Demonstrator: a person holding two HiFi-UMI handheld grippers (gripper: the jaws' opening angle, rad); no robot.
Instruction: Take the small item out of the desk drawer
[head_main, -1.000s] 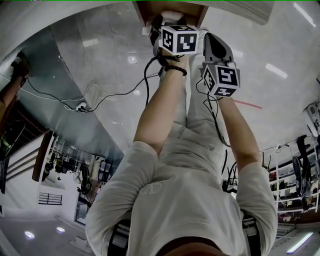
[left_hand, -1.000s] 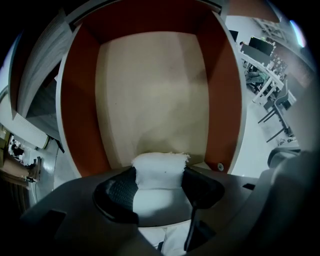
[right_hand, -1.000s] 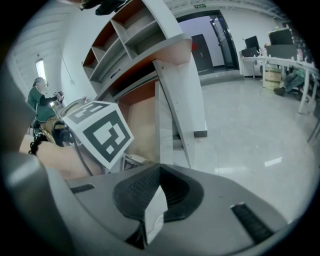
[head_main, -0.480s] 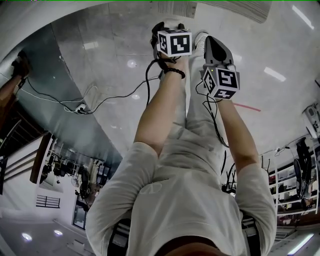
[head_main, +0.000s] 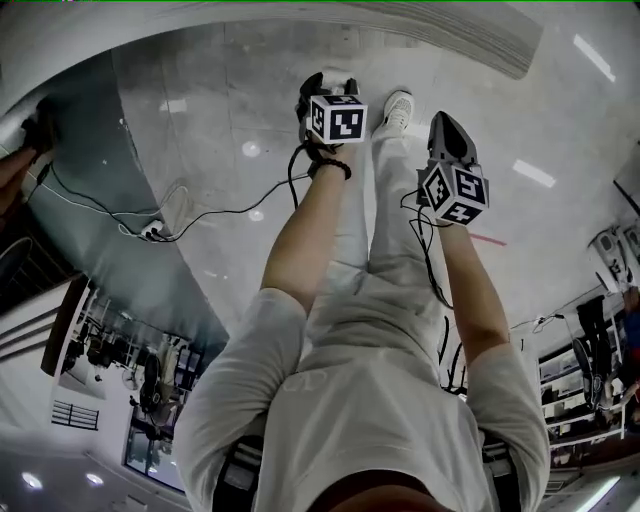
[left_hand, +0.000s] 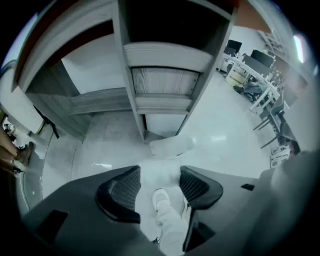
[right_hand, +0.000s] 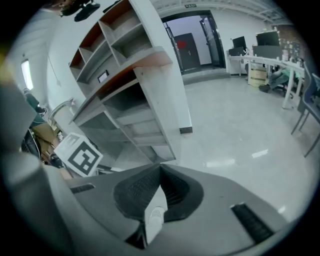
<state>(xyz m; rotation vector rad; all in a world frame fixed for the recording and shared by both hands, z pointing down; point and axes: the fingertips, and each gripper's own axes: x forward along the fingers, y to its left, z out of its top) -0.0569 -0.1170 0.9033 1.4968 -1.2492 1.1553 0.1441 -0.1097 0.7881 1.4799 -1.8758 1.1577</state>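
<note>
Apparently nothing is out yet. The left gripper has its jaws spread on nothing, and the bench drawer is at its 12 o'clock. The small item is unseen, presumably inside. The right gripper has its jaws pressed together, seemingly empty.

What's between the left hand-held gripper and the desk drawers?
Left gripper view: the person's white shoe below the left hand-held gripper, then shiny floor up to the desk drawers.

Glossy grey floor, trailing lead.
Thin black cable runs to a white power strip; white office desks beyond.
</note>
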